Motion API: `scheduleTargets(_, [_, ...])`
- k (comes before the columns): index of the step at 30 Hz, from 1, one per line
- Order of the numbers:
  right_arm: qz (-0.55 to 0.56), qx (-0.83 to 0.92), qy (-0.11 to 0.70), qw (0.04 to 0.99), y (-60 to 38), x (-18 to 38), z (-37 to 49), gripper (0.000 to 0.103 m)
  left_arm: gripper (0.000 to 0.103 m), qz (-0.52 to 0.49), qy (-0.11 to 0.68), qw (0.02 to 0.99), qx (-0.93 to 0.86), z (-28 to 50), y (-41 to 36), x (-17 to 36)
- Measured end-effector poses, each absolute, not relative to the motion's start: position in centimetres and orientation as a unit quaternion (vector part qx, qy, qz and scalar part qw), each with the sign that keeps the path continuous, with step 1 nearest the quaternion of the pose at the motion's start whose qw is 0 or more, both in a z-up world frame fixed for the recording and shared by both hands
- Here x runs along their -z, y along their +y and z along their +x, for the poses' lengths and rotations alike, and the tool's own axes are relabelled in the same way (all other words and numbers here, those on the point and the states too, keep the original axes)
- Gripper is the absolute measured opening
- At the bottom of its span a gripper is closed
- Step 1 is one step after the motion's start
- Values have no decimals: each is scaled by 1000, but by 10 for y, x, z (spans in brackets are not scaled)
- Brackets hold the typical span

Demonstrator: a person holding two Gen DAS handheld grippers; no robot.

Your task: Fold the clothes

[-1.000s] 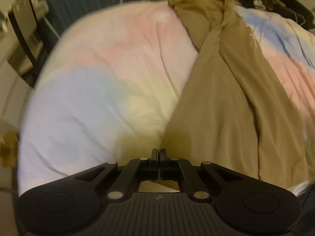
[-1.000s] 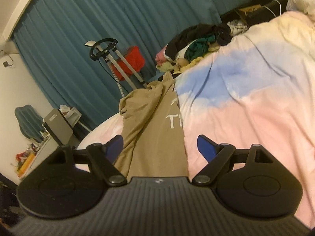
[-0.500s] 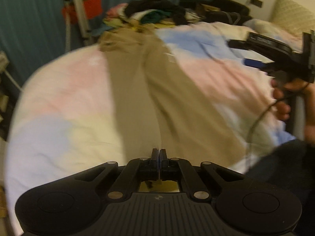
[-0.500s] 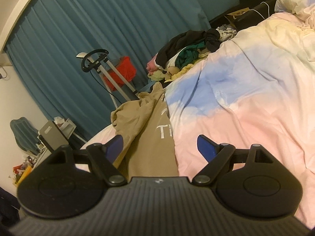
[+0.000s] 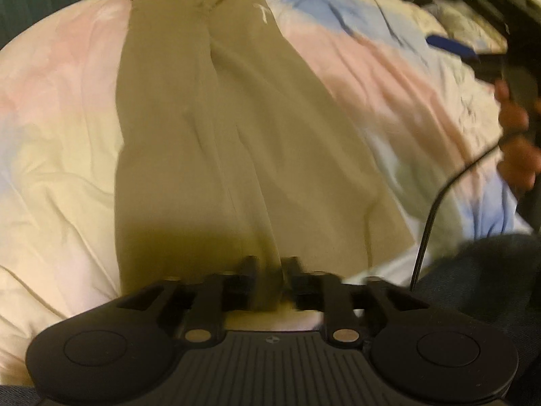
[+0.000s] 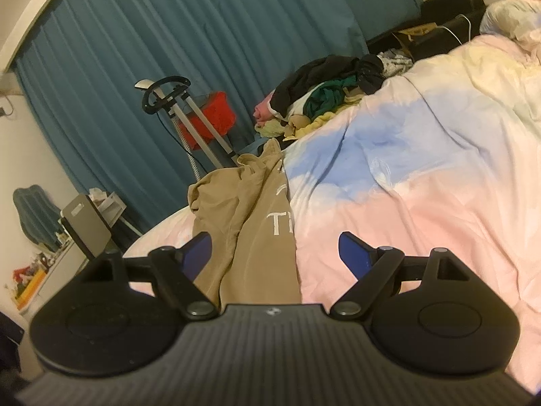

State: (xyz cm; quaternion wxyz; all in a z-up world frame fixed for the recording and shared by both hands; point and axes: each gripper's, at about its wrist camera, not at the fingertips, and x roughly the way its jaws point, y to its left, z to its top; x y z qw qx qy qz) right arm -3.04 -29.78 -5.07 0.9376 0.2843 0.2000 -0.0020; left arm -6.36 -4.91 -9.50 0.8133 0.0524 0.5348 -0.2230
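Note:
A tan garment point(image 5: 236, 135) with white lettering lies stretched lengthwise on the pastel duvet point(image 5: 61, 135). Its far end is bunched at the bed's edge point(image 6: 236, 182). My left gripper point(image 5: 270, 265) hangs over the garment's near hem. Its jaws are opening, and a strip of the tan cloth shows in the gap between them, with no pad pressing on it. My right gripper point(image 6: 274, 253) is open with nothing held, and hovers above the garment point(image 6: 257, 237) and the pink part of the duvet. One of its blue fingers point(image 5: 449, 45) and the hand point(image 5: 514, 128) holding it show at the right of the left wrist view.
A pile of mixed clothes point(image 6: 331, 101) sits at the bed's far corner. Teal curtains point(image 6: 203, 34) and a stand with a red part point(image 6: 209, 118) are beyond the bed. A black cable point(image 5: 436, 209) hangs by the person's dark-clothed leg point(image 5: 473, 270).
The left gripper swung from the bed's left side to over the garment and came lower, near its hem. Its jaws went from shut to apart. The right gripper stayed put.

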Motion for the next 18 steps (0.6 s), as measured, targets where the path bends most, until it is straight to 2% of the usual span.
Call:
scheduleTargets(2, [274,0,196,941,-296,48,-31,84,68,50,508,832,218,-55,-47,78])
scheduleTargets(5, [258,1,190,947,-293,46,-31,84,83,47,453,869,194,-37,-46,51])
scheduleTargets(10, [235,8,189,953,-292,49,-28,84,86,-6,402,902,157,-2,-48,34])
scheduleTargets(15, [220,-13,208,953,-290,51,6,84,86,-17,396,908,137,15,-58,63])
scheduleTargets(18, [210,-32,220,952,-284,47,41,78,86,-18,391,910,139,17,-53,73])
